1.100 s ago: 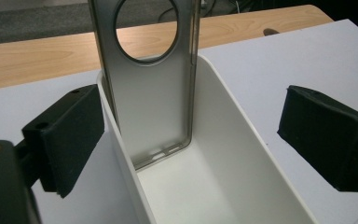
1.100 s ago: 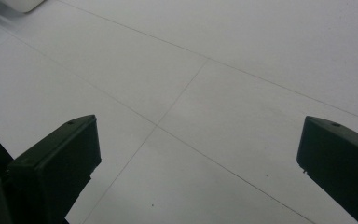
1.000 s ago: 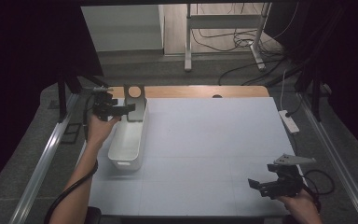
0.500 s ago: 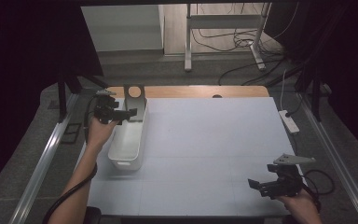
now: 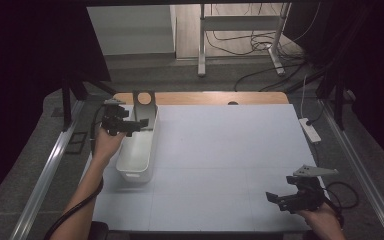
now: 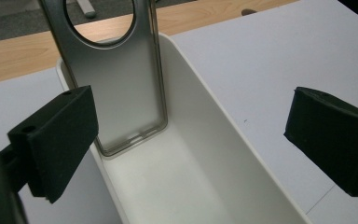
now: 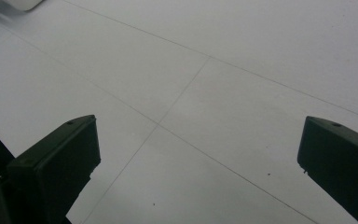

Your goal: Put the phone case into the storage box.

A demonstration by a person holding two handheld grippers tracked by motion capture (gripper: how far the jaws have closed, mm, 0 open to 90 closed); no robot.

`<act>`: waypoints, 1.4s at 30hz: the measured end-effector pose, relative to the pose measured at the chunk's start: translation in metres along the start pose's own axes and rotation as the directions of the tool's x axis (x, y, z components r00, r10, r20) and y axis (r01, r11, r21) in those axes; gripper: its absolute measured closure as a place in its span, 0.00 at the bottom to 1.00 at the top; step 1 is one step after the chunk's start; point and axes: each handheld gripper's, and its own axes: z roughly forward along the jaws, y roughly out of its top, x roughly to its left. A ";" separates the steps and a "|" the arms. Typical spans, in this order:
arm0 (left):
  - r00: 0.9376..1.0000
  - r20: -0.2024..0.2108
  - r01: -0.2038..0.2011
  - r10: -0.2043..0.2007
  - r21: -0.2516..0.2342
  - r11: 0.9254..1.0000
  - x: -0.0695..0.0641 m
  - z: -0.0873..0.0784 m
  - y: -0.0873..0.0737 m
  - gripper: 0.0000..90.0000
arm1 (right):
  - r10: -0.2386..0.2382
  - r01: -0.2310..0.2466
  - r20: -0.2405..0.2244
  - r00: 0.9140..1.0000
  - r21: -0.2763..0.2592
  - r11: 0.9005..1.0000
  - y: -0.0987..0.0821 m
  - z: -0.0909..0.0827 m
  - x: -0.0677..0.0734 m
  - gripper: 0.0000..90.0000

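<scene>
A: On the pale table [image 5: 230, 150], a long white plastic bin [image 5: 137, 150] lies near the left edge, and a flat metal plate with a round hole [image 6: 116, 79] leans upright against the bin's far end wall, its foot on the bin floor.

B: How will the plate likely handle?

A: It looks thin, stiff and smooth, probably light but slippery between foam pads. The straight long edges below the hole seem the surest place to pinch; the hole's rim offers little.

B: And the grippers?

A: The left gripper [image 5: 139, 123] hovers over the bin's far end, jaws spread wide and holding nothing. The right gripper [image 5: 276, 199] rests near the table's near right corner, jaws likewise apart over bare tabletop.
</scene>
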 end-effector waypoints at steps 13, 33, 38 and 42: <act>0.999 0.036 -0.036 0.037 -0.008 0.999 -0.008 -0.006 -0.002 0.04 | -0.001 0.001 0.000 1.000 -0.002 1.000 0.000 0.000 0.000 0.00; 0.997 0.052 -0.060 0.061 -0.035 0.998 -0.018 -0.014 -0.012 0.02 | -0.004 0.004 0.002 1.000 -0.003 1.000 0.000 0.000 0.000 0.00; 0.997 0.053 -0.058 0.060 -0.039 0.998 -0.019 -0.018 -0.016 0.00 | -0.004 0.004 0.002 1.000 -0.003 1.000 0.000 0.000 0.001 0.00; 0.997 0.060 -0.054 0.056 -0.042 0.998 -0.020 -0.019 -0.018 0.00 | -0.004 0.004 0.003 1.000 -0.002 1.000 0.000 0.000 0.001 0.00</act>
